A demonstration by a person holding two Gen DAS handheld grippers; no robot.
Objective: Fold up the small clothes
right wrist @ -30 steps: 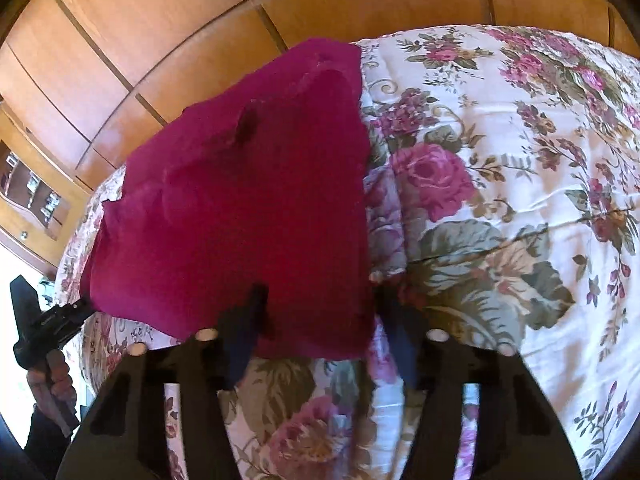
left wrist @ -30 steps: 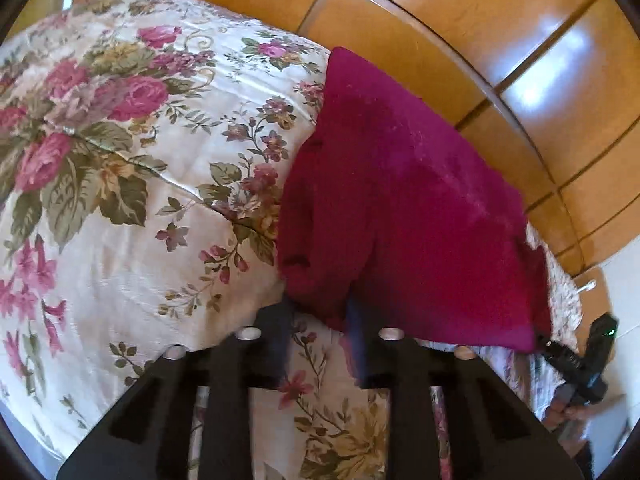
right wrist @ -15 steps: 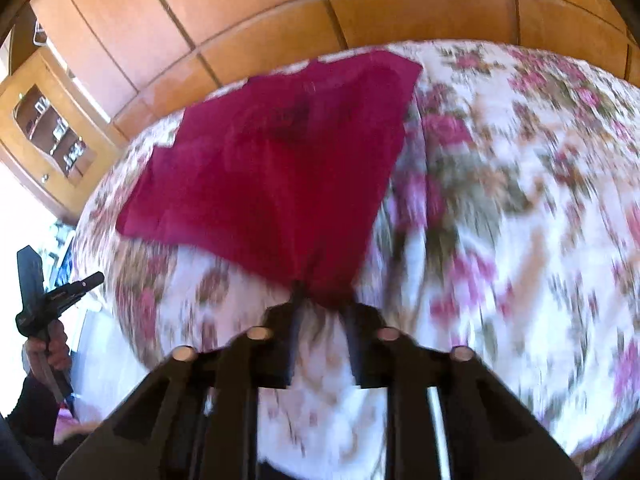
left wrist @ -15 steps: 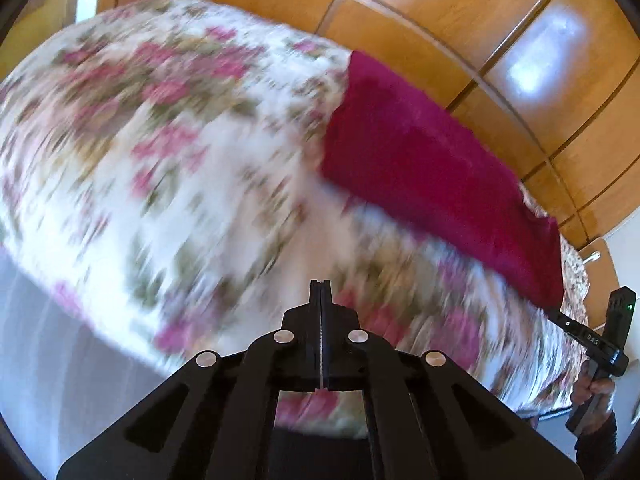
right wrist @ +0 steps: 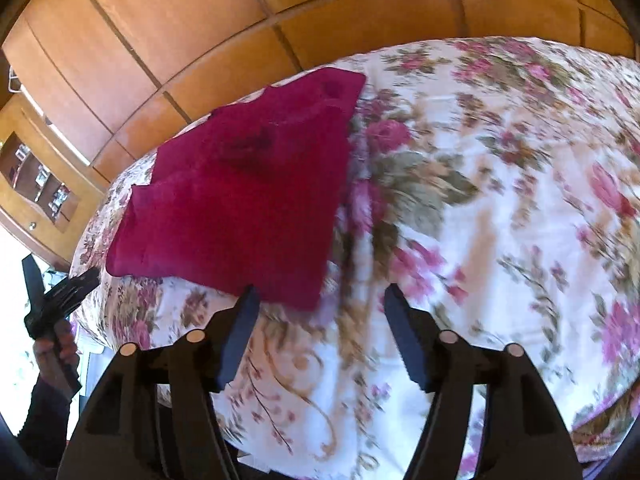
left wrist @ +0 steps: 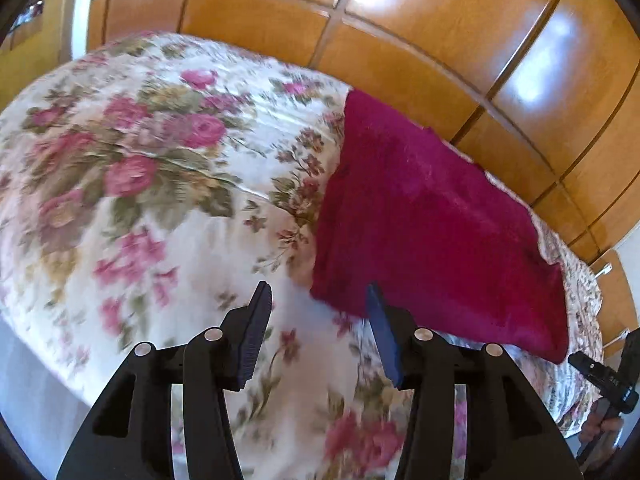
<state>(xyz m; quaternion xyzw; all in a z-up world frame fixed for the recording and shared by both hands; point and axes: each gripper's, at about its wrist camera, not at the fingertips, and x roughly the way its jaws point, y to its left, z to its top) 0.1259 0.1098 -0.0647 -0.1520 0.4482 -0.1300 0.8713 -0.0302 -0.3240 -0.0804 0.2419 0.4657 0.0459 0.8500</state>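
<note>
A dark red garment (left wrist: 432,224) lies flat on the floral bedspread (left wrist: 152,184), near the bed's far side by the wooden wardrobe. It also shows in the right wrist view (right wrist: 248,196). My left gripper (left wrist: 318,300) is open and empty, just short of the garment's near left corner. My right gripper (right wrist: 320,296) is open and empty, just short of the garment's near right corner. The right gripper also shows at the right edge of the left wrist view (left wrist: 600,376), and the left gripper at the left edge of the right wrist view (right wrist: 52,300).
Wooden wardrobe doors (left wrist: 440,40) stand behind the bed. A wooden cabinet with glass shelves (right wrist: 36,180) is at the left in the right wrist view. The floral bedspread (right wrist: 500,200) stretches wide on the side away from the garment.
Both grippers pulled back from the garment's near corners. The left shut empty half a second ago; the right was still shut on the cloth. Now both are open.
</note>
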